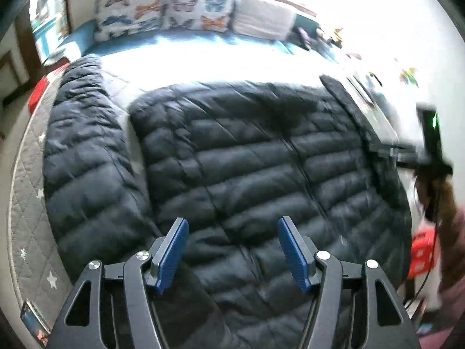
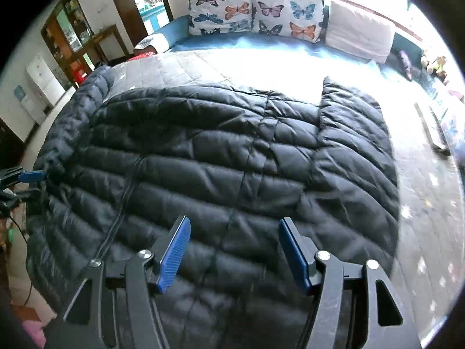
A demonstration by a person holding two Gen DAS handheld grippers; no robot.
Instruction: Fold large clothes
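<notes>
A large black quilted puffer jacket (image 1: 247, 157) lies flat on the bed, front up, with its zip running down the middle. One sleeve (image 1: 84, 151) lies spread out to the left. In the right wrist view the jacket (image 2: 218, 160) fills the middle, with the other sleeve (image 2: 354, 139) lying at its right. My left gripper (image 1: 232, 226) is open and empty, hovering over the jacket's near part. My right gripper (image 2: 234, 226) is also open and empty above the jacket. The left gripper's blue fingertip (image 2: 30, 176) shows at the far left edge of the right wrist view, by the left sleeve.
The jacket lies on a grey quilted bedspread (image 2: 430, 203) with stars. Butterfly cushions (image 2: 255, 11) and a white cushion (image 2: 360, 32) line the back. A flat dark object (image 2: 433, 131) lies at the right. Shelves and a doorway (image 2: 72, 35) stand at the left.
</notes>
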